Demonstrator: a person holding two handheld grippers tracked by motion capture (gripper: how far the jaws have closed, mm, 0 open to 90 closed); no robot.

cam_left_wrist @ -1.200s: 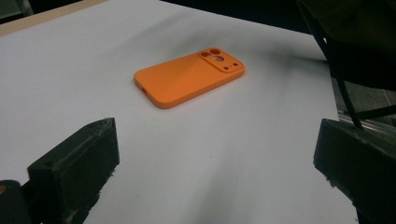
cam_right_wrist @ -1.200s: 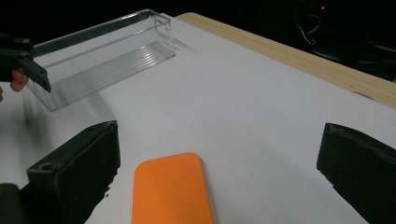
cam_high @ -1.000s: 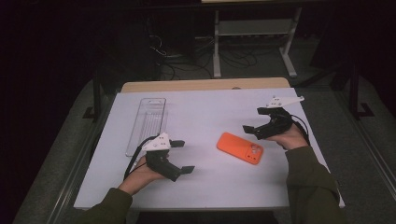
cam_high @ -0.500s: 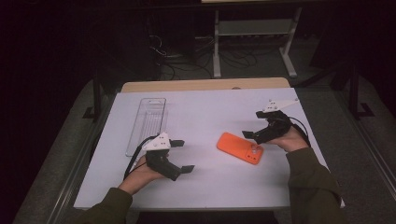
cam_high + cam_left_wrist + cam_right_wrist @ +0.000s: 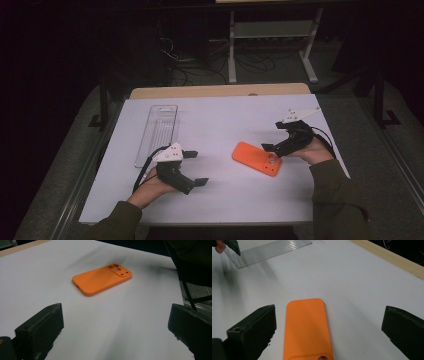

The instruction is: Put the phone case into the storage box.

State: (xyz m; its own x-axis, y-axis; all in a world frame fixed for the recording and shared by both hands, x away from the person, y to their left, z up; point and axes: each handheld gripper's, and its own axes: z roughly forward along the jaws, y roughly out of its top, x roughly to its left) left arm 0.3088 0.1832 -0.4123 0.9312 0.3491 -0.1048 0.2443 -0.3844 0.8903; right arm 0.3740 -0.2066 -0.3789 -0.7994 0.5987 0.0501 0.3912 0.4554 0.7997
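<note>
No readable text, label or number anywhere.

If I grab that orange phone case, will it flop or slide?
The orange phone case looks thin and hollow, so probably light and bendy. It lies flat on the smooth white table, so a push likely slides it; rolling seems unlikely.

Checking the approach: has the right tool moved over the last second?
Yes: the right tool came nearer the orange phone case, which stayed put.
</note>
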